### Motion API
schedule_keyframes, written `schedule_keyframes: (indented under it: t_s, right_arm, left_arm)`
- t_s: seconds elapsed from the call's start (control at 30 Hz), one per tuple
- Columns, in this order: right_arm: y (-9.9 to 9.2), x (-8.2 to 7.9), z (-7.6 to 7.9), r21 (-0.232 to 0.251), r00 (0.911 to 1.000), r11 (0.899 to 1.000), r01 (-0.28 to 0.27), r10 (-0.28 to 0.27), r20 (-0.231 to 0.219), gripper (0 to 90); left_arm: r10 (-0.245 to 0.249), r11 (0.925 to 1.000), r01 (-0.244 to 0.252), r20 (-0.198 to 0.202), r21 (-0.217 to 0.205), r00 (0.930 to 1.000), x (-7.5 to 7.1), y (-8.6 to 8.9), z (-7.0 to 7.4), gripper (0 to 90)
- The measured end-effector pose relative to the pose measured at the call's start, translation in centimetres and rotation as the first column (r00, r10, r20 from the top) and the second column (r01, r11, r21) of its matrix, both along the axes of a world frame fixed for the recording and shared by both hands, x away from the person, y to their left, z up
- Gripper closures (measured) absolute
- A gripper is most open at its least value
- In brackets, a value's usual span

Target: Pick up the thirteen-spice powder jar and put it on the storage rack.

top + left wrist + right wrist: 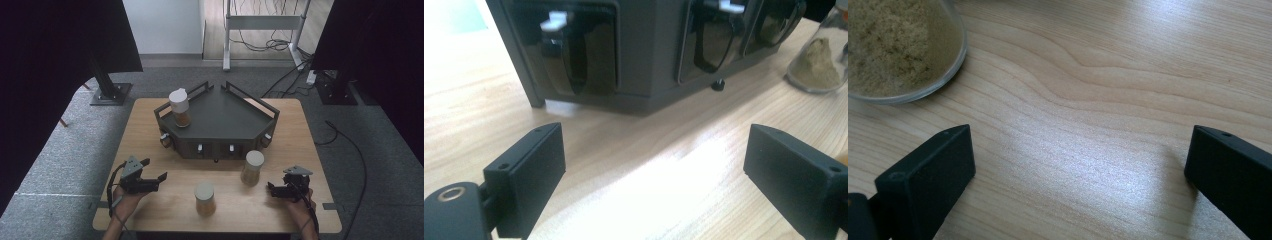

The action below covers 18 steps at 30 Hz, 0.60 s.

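Observation:
A dark corner-shaped rack (225, 117) stands at the table's middle back, its front row of small dispensers (574, 55) facing me. A white-lidded jar of brown powder (179, 107) sits on the rack's left top. Two more such jars stand on the table: one at front centre (205, 198), the other (252, 167) just right of it. My left gripper (155, 169) rests low at front left, open, with bare wood between its jaws (654, 150). At front right my right gripper (271, 190) is open over bare wood (1080, 155), with a jar's base (898, 50) ahead to its left.
The light wooden table (150, 115) stands on grey carpet. Dark stands and black curtains flank it, and cables run across the floor at back right. In the left gripper view a jar (819, 60) stands at the right of the rack front.

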State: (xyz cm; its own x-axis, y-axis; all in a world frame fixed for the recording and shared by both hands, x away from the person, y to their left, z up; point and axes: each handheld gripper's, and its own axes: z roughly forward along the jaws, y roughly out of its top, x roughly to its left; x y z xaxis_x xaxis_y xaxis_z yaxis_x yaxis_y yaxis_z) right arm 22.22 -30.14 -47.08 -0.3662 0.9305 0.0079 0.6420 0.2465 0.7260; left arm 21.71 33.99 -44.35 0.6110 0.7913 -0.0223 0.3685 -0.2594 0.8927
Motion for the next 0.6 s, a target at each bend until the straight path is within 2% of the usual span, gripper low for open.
schedule_keyframes:
  t_s: [0.27,0.6]
  right_arm:
    - [0.0,0.0,0.0,0.000,1.0000,1.000,0.000,0.000,0.000,0.0]
    - [0.0,0.0,0.0,0.000,1.0000,1.000,-0.001,0.001,0.000,0.0]
  left_arm:
    - [0.000,0.9995,0.000,-0.027,0.033,0.9996,0.1,-0.8,-0.9,9.4]
    - [0.002,0.9989,0.001,-0.055,0.048,0.9985,0.3,-1.3,-1.8,9.5]
